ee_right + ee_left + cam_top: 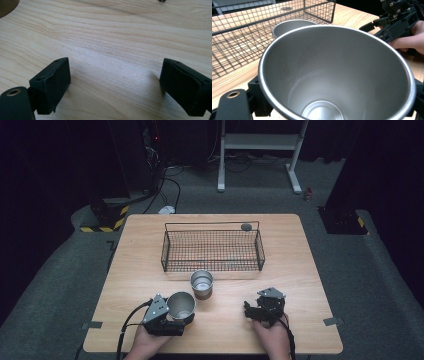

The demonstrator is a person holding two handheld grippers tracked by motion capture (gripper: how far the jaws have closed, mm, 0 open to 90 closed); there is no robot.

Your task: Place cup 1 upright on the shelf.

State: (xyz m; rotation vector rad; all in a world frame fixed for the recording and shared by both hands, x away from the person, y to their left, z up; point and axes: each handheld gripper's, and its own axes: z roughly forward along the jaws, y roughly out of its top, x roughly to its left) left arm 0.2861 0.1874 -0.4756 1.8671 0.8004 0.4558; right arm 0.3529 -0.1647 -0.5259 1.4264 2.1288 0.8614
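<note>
Brushed, satiny metal is seen on the held cup (337,72) and the standing cup (202,284). The table (120,37) is pale matt wood grain; the basket (212,251) is black wire mesh.

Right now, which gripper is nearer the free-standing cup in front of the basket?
Left. The left gripper sits just below-left of the standing cup, holding another cup. The right gripper rests farther off, to its lower right.

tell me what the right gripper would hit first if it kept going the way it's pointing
Probably the bare wooden table: the right gripper has its jaws open, angled down at the wood, with nothing between them. How near it is, I cannot tell.
</note>
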